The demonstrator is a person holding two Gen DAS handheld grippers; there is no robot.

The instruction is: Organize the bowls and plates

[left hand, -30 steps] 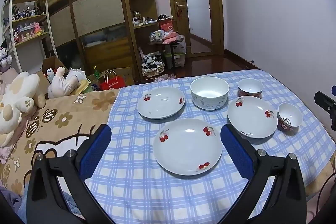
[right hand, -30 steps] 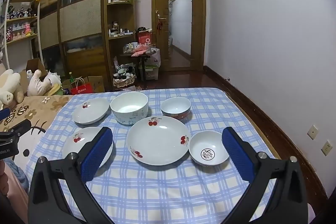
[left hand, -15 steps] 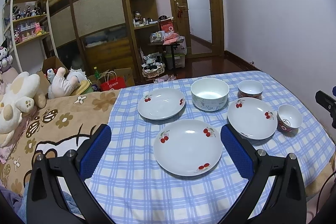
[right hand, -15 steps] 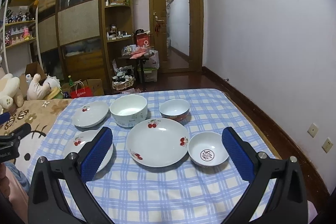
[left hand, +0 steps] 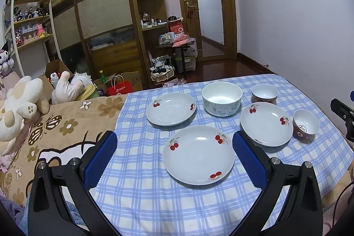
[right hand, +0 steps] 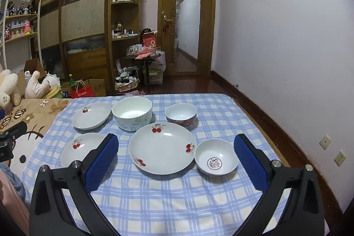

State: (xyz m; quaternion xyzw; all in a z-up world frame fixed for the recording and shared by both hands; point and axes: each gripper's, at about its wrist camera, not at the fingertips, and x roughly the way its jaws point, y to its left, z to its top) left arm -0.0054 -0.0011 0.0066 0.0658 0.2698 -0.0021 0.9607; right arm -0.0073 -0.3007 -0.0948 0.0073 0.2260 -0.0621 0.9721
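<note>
Both tongs — left (left hand: 174, 157), right (right hand: 176, 159) — are hovering spread wide, empty; near plate (left hand: 198, 154) risking slipping off glazed rim

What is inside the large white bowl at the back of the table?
The large white cylindrical bowl looks empty: bare white inner wall and floor show in both views. Its near wall hides the nearest strip of the bottom.

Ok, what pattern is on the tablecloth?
Blue and white checks on the tablecloth, clearest in the right wrist view.
</note>
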